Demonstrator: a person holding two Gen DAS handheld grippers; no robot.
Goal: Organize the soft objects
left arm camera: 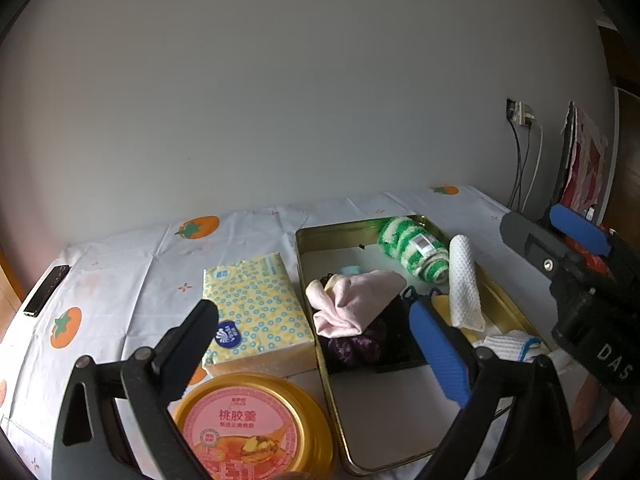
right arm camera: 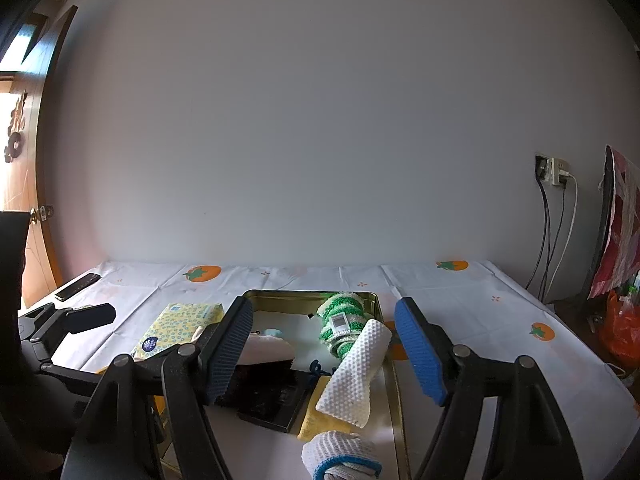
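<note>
Lying on a desk under a white cloth printed with orange fruit, a shallow gold tin holds most of the soft things: a green-and-white striped roll at the far end, a pink cloth bunched over something dark purple, and a white dotted roll leaning across the tin's right rim. A white cloth with a blue edge sits at the near right of the tin. Just left of the tin rests a yellow tissue pack, and nearer the camera a round gold-rimmed tub with a pink lid.

The left tongs hang spread wide above the tissue pack and the tin, gripping nothing. The right tongs also stand apart over the tin, the white dotted roll between the fingers but untouched by either pad.
</note>
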